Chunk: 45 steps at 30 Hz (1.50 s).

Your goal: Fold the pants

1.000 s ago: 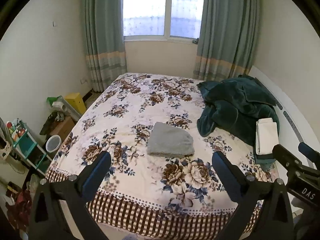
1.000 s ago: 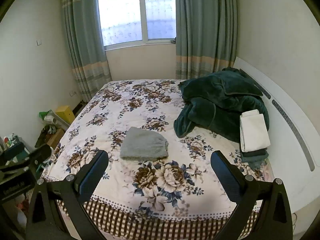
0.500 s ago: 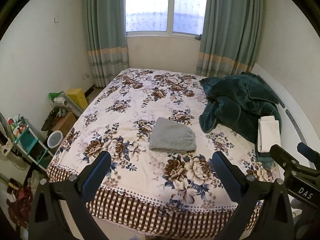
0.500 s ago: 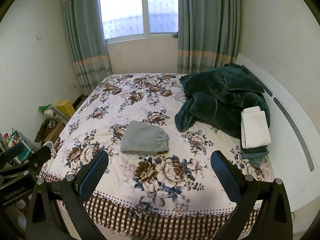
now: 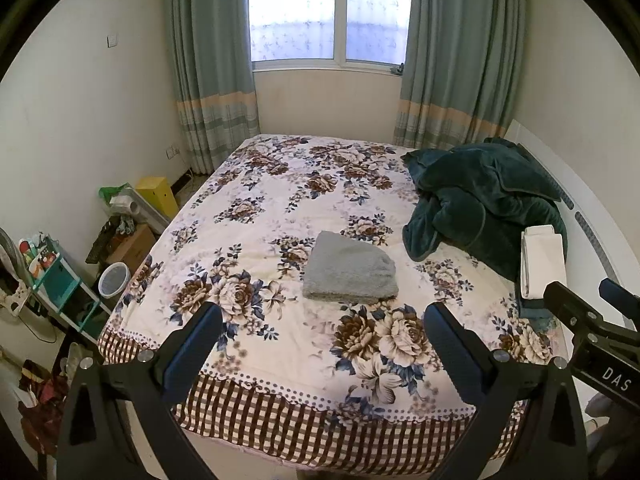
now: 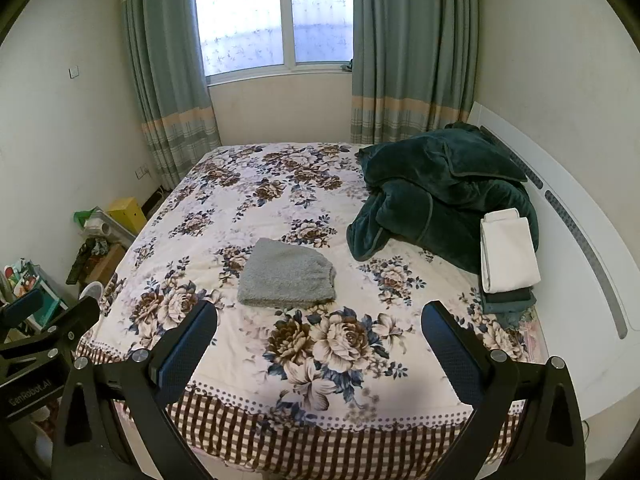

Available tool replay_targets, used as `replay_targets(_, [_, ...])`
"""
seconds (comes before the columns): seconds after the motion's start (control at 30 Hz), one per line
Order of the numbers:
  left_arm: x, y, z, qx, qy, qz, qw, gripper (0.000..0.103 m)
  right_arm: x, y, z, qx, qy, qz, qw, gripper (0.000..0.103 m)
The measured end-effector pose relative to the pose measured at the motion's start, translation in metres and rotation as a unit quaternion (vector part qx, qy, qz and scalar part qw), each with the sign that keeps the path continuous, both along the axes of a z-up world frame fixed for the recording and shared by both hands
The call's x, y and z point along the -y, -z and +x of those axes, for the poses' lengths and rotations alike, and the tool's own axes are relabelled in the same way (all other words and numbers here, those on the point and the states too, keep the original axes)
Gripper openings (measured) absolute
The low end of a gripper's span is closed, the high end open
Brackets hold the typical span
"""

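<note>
**Folded pants on the bed, both claws spread and held back from the foot edge**

Off to the left of the left gripper [image 5: 322,328], a teal shelf unit [image 5: 60,280], a white bucket [image 5: 113,279], a cardboard box [image 5: 130,245] and a yellow box [image 5: 157,196] are crowded into the strip of floor between the wall and the left side of the bed [image 5: 280,184]. Little free floor is seen there.

The left gripper is held with its fingers spread wide, and nothing is pinched between them. Its fingertips are seen over the near part of the bedspread, just above the checked border [image 5: 320,420] that hangs over the foot edge. Straight ahead of the gap, slightly right of centre, the grey pants [image 5: 350,270] are laid as a flat folded rectangle on the floral cover, apart from both fingers. Bare bedspread is left all round them: a wide band to the left, a long stretch beyond toward the window, and a narrower band on the near side.

From the right gripper [image 6: 318,326], likewise spread wide and holding nothing, the pants [image 6: 288,274] are seen ahead and slightly left of the gap. The left gripper's body is caught at that view's left edge.

Further right, a heaped dark green blanket [image 6: 436,196] is piled against the white headboard [image 6: 580,240], its nearest fold lying near the pants but not touching them. At the far right, a white folded cloth [image 6: 508,256] is stacked on darker folded items beside the headboard.
</note>
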State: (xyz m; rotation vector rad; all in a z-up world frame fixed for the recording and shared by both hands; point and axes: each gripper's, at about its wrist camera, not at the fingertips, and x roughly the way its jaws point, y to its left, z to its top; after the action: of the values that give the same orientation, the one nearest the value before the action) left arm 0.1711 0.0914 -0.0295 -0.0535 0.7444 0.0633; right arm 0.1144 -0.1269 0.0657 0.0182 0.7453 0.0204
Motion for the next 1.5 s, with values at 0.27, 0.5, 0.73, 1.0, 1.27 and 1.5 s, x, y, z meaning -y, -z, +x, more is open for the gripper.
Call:
replay_targets(0.27, [-0.006,0.001,0.003,0.002,0.003,0.001,1.0000,0.103,-0.001,-0.001,-0.001,0.001,0.000,0.000,1.000,0.103])
replay_targets(0.5, [-0.011,0.002,0.009,0.003,0.004,0.003,1.0000,0.103,-0.003,0.001,0.000,-0.001,-0.004,0.000,1.000,0.103])
replay_targets(0.73, [-0.015,0.002,0.013,0.003,0.005,0.003,1.0000,0.103,-0.007,0.001,0.001,0.000,-0.007,0.001,1.000,0.103])
replay_targets(1.0, [-0.009,-0.005,0.012,0.012,-0.001,0.008,0.9999,0.103,-0.009,0.001,0.002,0.001,-0.010,0.003,1.000,0.103])
replay_targets(1.27, [-0.009,-0.008,0.010,0.014,-0.003,0.008,0.9999,0.103,-0.010,0.002,0.004,0.001,-0.011,0.002,1.000,0.103])
replay_targets(1.5, [-0.007,-0.011,0.008,0.015,-0.005,0.009,0.9998,0.103,-0.010,0.002,0.004,0.002,-0.012,0.002,1.000,0.103])
